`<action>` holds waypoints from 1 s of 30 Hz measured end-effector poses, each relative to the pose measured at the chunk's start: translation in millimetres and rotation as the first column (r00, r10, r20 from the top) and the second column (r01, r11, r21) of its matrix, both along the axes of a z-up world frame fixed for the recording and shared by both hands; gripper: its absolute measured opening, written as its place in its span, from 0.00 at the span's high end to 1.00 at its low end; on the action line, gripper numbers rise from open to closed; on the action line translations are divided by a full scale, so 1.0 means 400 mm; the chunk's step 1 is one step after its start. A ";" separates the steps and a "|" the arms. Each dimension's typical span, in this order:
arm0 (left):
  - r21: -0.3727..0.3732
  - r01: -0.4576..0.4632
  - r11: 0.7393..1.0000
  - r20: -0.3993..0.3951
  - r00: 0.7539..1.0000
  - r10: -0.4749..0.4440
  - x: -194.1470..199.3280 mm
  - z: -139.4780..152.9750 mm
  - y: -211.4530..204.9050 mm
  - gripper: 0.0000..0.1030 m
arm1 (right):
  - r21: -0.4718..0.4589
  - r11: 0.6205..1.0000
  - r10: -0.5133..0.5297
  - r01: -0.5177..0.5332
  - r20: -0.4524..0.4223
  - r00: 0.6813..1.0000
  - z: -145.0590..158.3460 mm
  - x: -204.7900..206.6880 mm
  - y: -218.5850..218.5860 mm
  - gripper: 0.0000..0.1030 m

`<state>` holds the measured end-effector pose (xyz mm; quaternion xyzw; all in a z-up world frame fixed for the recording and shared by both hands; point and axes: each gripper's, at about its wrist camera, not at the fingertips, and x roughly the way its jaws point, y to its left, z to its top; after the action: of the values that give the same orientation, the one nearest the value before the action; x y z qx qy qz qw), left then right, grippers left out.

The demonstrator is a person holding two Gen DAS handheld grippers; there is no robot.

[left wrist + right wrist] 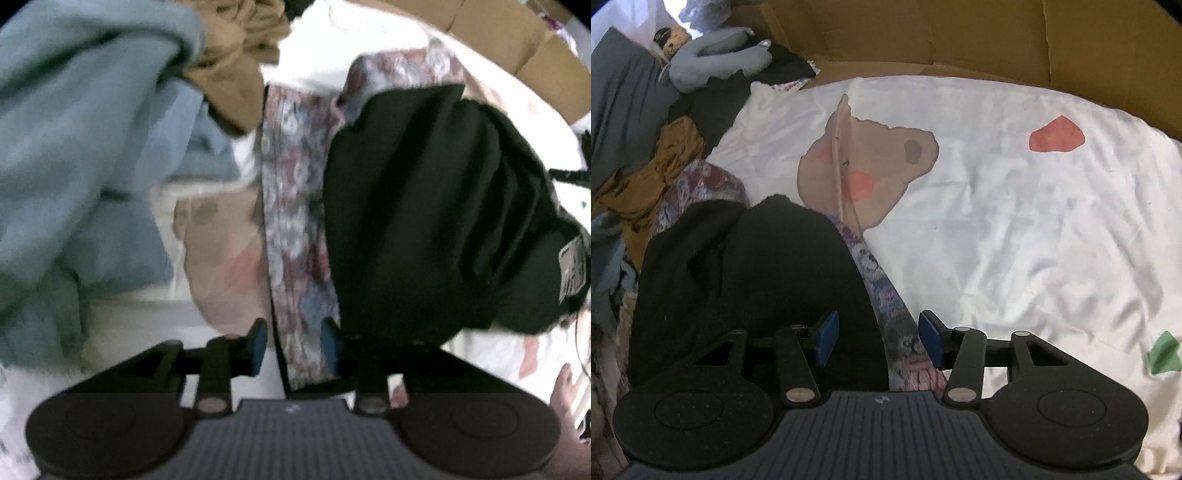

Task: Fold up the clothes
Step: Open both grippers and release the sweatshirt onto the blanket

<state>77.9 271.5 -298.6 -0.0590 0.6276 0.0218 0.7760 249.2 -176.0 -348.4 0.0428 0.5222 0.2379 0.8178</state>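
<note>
With the left gripper (295, 345) parted around the patterned garment (295, 221) at lower centre and the right gripper (878, 341) equally unclosed, the black garment (757, 277) overlapping it could get pinched along.

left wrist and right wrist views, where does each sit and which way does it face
Left wrist: on the left gripper, facing steeply down at a patterned garment, black garment and blue garment; blue-padded fingers straddle the patterned edge.
Right wrist: on the right gripper, angled down over the white bedsheet; its fingers stand apart.
Shared: patterned, black and mustard garment, bear print.
</note>
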 end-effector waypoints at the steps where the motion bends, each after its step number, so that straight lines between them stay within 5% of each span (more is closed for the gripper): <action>1: 0.001 0.006 1.000 0.014 1.000 -0.006 0.015 0.008 0.001 0.61 | 0.007 1.000 -0.004 0.004 -0.004 1.000 -0.003 0.005 0.002 0.47; 7: 0.005 0.007 1.000 0.062 0.998 -0.008 0.069 0.029 0.001 0.51 | 0.024 1.000 -0.005 0.006 -0.043 0.999 -0.031 0.017 0.010 0.47; 18: 0.004 0.083 0.997 0.161 0.983 -0.083 0.213 0.038 -0.067 0.49 | 0.056 0.994 -0.087 0.092 -0.076 0.993 -0.080 0.066 -0.011 0.47; 21: 0.009 0.122 0.993 0.205 0.971 -0.121 0.268 0.047 -0.099 0.42 | 0.086 0.993 -0.077 0.087 -0.113 0.991 -0.093 0.068 -0.008 0.48; 22: 0.015 0.133 0.991 0.220 0.966 -0.133 0.289 0.048 -0.110 0.40 | 0.096 0.992 -0.072 0.085 -0.126 0.989 -0.097 0.069 -0.007 0.52; 24: 0.016 0.155 0.988 0.247 0.957 -0.154 0.331 0.050 -0.129 0.39 | 0.110 0.992 -0.052 0.068 -0.144 0.988 -0.101 0.066 -0.002 0.81; 26: 0.016 0.175 0.984 0.274 0.946 -0.173 0.371 0.050 -0.147 0.33 | 0.109 0.993 -0.020 0.036 -0.140 0.990 -0.097 0.054 0.005 0.91; 30: 0.033 0.216 0.976 0.321 0.923 -0.215 0.451 0.044 -0.193 0.15 | 0.124 0.992 -0.011 0.027 -0.125 0.992 -0.069 0.030 -0.003 0.96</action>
<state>258.4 194.4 -281.1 0.0062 0.4951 -0.0745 0.8656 261.4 -177.1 -376.0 0.1138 0.5555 0.2595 0.7817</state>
